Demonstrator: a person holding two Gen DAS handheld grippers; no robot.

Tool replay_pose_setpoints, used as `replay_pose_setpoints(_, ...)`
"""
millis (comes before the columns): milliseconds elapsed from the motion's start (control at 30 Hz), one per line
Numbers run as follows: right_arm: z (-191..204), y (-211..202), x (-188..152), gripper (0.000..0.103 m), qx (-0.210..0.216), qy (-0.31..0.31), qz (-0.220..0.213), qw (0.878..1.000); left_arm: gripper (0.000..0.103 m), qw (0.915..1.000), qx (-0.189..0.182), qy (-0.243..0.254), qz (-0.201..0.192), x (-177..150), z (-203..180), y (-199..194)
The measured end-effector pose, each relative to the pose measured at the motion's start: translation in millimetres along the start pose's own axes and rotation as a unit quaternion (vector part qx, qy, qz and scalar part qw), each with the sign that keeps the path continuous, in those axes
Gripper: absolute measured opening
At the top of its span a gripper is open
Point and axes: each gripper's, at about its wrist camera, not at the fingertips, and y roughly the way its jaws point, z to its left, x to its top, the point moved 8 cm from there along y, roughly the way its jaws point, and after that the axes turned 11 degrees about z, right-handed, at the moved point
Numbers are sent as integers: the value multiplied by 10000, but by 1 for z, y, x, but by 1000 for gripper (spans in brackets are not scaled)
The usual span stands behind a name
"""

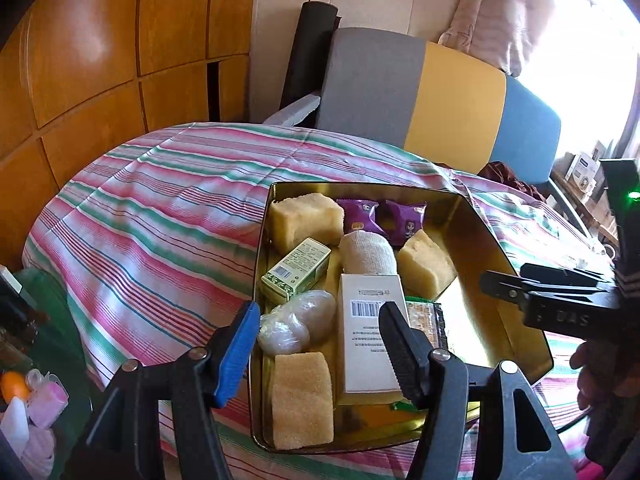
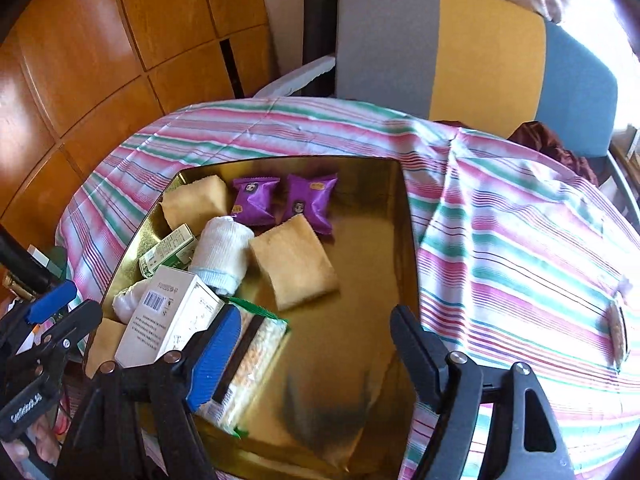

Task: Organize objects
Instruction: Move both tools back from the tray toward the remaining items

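Gold metal formed the tray (image 2: 408, 240) on the striped cloth (image 1: 160, 208), crowded on its left side. The tall white box (image 1: 366, 340) leaned on neighbours and could topple if nudged. The left gripper (image 1: 320, 344) and right gripper (image 2: 316, 344) both hovered wide open, empty; the small purple packets (image 2: 280, 200) might slide.

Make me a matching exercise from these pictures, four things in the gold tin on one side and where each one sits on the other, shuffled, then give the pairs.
Things:
1. two purple foil snack packets
2. white rolled cloth
3. white barcode carton
4. green-and-cream small box

Places in the gold metal tin:
A. between two pale sponge blocks
B. far end
C. left wall
D. near middle, between the left gripper's fingers

Pairs: 1-B, 2-A, 3-D, 4-C
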Motion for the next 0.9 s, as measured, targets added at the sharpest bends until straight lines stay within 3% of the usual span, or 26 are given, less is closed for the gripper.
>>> replay_pose_setpoints(233,-29,-18,-19,79,-162,176,-33,9997,63,9999,38,112,-59,1,-9,-6)
replay_pose_setpoints(500,-105,-38,-41,79,-433,888,4,9951,63,9993,16,356,-130,3,-30,-12)
replay_pose_setpoints(900,-257,-72,-97,79,-1198,2309,205,9654,63,9936,-254,1093,-98,9,-101,-8)
